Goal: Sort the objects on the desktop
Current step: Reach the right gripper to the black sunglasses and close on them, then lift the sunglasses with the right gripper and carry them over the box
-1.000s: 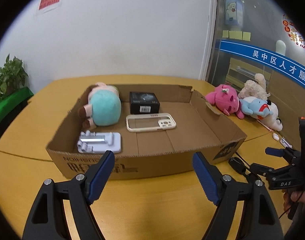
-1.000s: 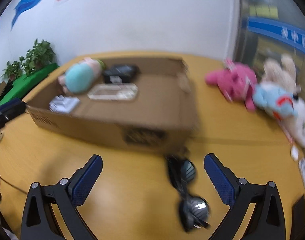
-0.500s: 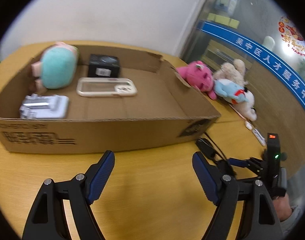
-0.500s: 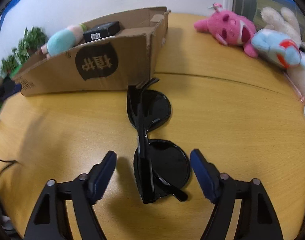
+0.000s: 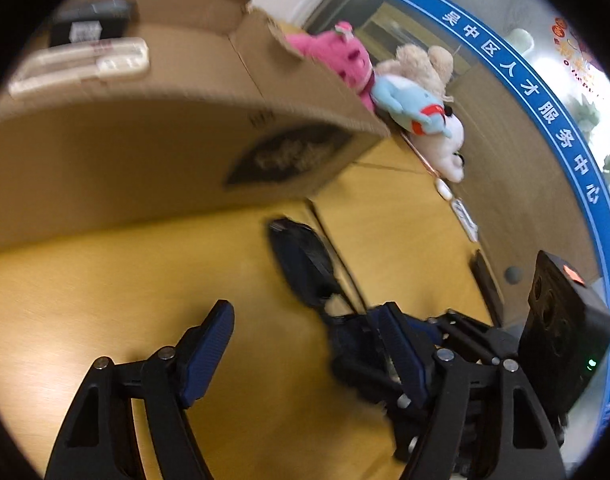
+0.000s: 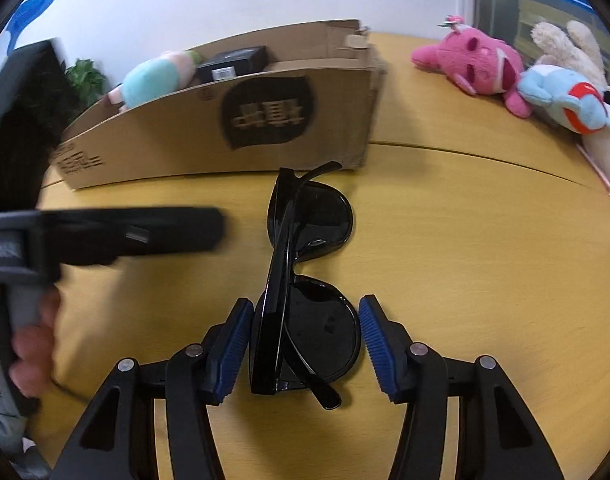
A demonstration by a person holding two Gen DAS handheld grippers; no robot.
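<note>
Black folded sunglasses (image 6: 305, 276) lie on the yellow table in front of the cardboard box (image 6: 265, 120). My right gripper (image 6: 305, 344) is open, its blue pads either side of the near lens, close but not pressing. In the left wrist view the sunglasses (image 5: 305, 264) appear blurred, with the right gripper (image 5: 365, 340) around their near end. My left gripper (image 5: 309, 352) is open and empty, low over the table to the left of the glasses. It shows in the right wrist view (image 6: 137, 236) as a blurred black body.
The box holds a teal plush (image 6: 153, 80), a black box (image 6: 233, 64) and a white phone case (image 5: 85, 64). A pink plush (image 6: 477, 64), a blue plush (image 6: 565, 96) and a beige plush (image 6: 565, 44) lie at the right by a glass wall.
My right gripper has moved forward and lower so its pads now flank the sunglasses' near lens, and narrowed. My left gripper has swung right and down towards the sunglasses.
</note>
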